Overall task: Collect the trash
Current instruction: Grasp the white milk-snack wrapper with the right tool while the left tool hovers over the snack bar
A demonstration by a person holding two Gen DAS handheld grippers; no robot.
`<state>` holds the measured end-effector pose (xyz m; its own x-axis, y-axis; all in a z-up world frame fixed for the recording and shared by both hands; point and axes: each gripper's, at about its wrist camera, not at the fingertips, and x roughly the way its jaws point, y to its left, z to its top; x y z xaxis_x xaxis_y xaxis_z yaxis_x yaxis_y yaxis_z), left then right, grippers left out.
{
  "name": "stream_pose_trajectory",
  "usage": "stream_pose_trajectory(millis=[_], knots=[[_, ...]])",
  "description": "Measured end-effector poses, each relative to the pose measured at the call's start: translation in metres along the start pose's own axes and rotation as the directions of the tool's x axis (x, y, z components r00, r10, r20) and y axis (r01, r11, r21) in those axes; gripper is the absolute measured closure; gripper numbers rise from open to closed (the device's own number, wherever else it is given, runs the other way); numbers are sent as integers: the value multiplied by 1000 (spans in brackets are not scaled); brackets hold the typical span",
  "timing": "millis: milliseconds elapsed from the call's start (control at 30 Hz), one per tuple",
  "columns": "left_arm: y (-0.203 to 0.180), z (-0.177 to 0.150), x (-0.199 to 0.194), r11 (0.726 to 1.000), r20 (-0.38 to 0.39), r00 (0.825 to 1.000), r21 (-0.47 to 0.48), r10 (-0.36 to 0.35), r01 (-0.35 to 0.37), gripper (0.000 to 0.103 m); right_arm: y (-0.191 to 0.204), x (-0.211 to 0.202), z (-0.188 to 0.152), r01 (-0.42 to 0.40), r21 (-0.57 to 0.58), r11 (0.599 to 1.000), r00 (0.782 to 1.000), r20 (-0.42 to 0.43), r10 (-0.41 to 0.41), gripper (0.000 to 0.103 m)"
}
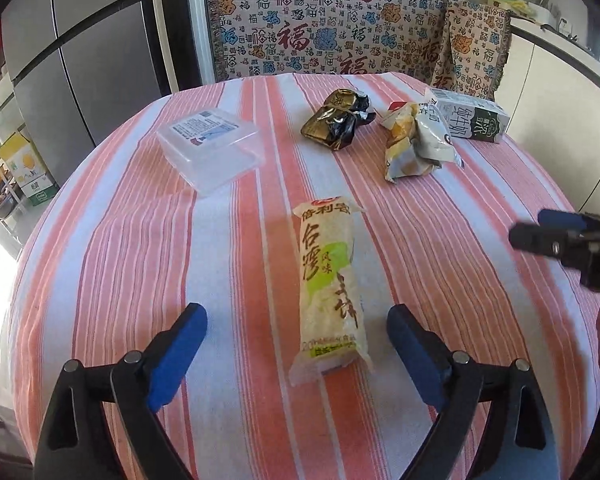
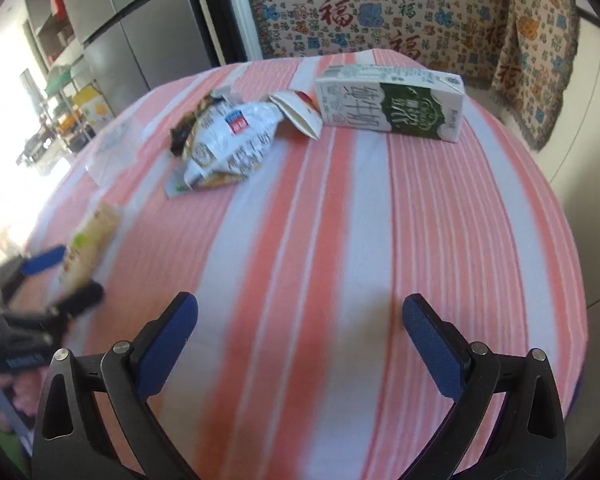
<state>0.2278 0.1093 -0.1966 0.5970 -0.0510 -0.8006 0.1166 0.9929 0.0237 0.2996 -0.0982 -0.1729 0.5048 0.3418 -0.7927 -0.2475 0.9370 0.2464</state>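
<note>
A long cream and green snack pack (image 1: 330, 284) lies on the striped tablecloth (image 1: 100, 260), lengthwise between the fingers of my left gripper (image 1: 296, 316). The jaws stand wide and neither pad touches it. Farther back lie a crumpled dark gold wrapper (image 1: 338, 120), a crumpled white and yellow bag (image 1: 416, 140) and a green and white milk carton (image 1: 472, 116) on its side. My right gripper (image 2: 300, 302) is open over bare cloth, with the bag (image 2: 224, 144) and carton (image 2: 392, 100) well ahead of it. The right wrist view shows the left gripper (image 2: 68, 276) around the pack (image 2: 88, 240).
A clear plastic box (image 1: 208, 148) sits at the back left of the table. A patterned throw (image 1: 320, 20) covers the seat behind the table. A grey fridge (image 1: 80, 60) stands to the left, and a white counter (image 1: 548, 60) to the right.
</note>
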Motion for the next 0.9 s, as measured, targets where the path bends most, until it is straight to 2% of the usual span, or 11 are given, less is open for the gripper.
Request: stream_pose_trajectory(millis=[67,200,300,367,433,500,700,767,800,900], knots=[[0,0,0,1000,0,1000,0,-1,1,9,18,3,24,-9,-16,1000,1000,26,10,2],[1,0,0,1000,0,1000,0,0,0,9,45,41,61,8,-92,996,999,-39,-11,2],[1,0,0,1000,0,1000,0,0,0,9,49,73,71,57,-109,992,995,-70,-65,14],[1,0,0,1000,0,1000,-1,-1,1,9,41,84,67,106,-113,988,990,-85,-116,28],[0,0,0,1000,0,1000,0,-1,1,9,29,75,60,90,-104,991,995,-38,-94,43],[1,0,0,1000,0,1000,-1,-1,1,9,24,64,50,79,-129,988,996,-26,-83,46],[1,0,0,1000,0,1000,-1,-1,1,9,22,13,-21,-58,-293,954,998,-45,47,46],[1,0,1,1000,0,1000,0,0,0,9,16,0,-41,-45,-326,944,999,-31,36,45],[1,0,0,1000,0,1000,0,0,0,9,12,-5,-47,-32,-326,945,999,-23,26,40],[1,0,0,1000,0,1000,0,1,-1,8,-2,-4,-52,39,-276,960,999,2,-40,11]])
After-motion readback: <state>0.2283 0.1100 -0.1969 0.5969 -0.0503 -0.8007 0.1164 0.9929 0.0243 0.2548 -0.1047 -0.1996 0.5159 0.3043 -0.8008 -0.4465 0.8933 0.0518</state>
